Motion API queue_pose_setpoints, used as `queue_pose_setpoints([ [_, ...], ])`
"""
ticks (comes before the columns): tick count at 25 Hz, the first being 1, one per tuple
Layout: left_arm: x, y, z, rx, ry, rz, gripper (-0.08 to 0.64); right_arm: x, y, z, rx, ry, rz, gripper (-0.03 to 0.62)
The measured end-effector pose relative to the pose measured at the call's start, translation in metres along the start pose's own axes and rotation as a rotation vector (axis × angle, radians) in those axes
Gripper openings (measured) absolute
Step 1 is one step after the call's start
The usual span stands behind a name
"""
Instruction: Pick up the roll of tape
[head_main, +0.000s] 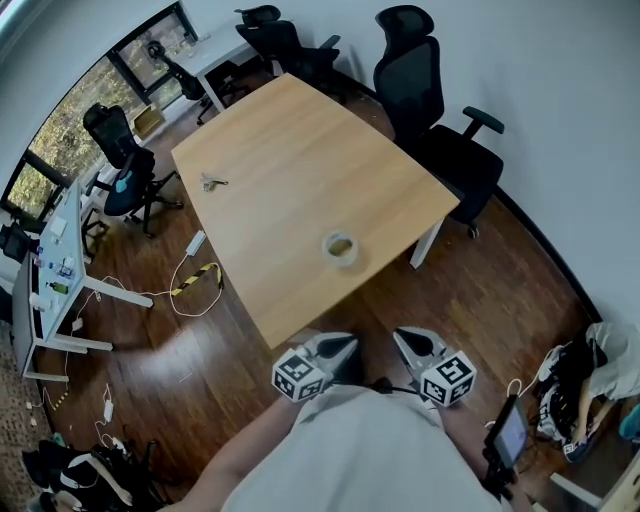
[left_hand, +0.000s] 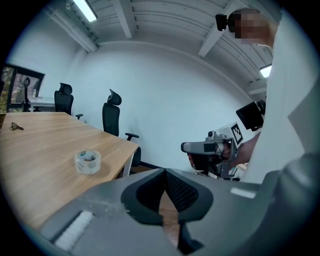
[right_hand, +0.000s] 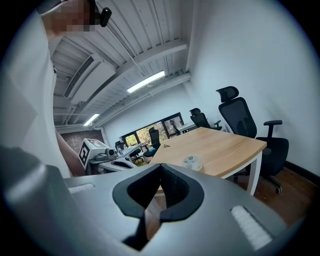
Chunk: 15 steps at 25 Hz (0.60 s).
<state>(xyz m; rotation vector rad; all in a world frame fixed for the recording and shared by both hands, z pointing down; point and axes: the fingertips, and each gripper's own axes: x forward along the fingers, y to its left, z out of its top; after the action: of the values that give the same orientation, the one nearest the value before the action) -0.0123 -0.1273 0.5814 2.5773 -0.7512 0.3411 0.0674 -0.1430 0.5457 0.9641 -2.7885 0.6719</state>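
A clear roll of tape (head_main: 340, 247) lies flat on the wooden table (head_main: 290, 150), near its front corner. It also shows as a roll of tape (left_hand: 87, 161) in the left gripper view and a roll of tape (right_hand: 192, 161) in the right gripper view. My left gripper (head_main: 343, 345) and right gripper (head_main: 403, 340) hang side by side close to my body, short of the table's near corner. Both point toward the table. The left gripper (left_hand: 164, 173) is shut with nothing in it. The right gripper (right_hand: 160, 167) has its tips together and holds nothing.
A small bunch of keys (head_main: 212, 183) lies far back on the table. Black office chairs (head_main: 440, 120) stand along the table's right and far sides. A white desk (head_main: 55, 270), a power strip (head_main: 195, 243) and cables lie on the wooden floor to the left.
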Motion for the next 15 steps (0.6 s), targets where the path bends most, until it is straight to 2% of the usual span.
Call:
queue_pose_setpoints([
  [3,0.012,0.024,0.007,0.01,0.016,0.002,0.007,0.011,-0.013,0.012,-0.007,0.0,-0.019,0.006],
  [7,0.025,0.059,0.019,0.068,0.07,-0.003,0.006,0.03,-0.03,0.028,-0.002,-0.005,-0.049,0.006],
  [11,0.031,0.096,0.016,0.13,0.177,-0.047,0.006,0.054,-0.037,0.035,0.005,0.008,-0.074,0.006],
  [15,0.044,0.139,0.008,0.236,0.288,-0.058,0.006,0.073,-0.051,0.033,0.017,0.016,-0.1,0.006],
])
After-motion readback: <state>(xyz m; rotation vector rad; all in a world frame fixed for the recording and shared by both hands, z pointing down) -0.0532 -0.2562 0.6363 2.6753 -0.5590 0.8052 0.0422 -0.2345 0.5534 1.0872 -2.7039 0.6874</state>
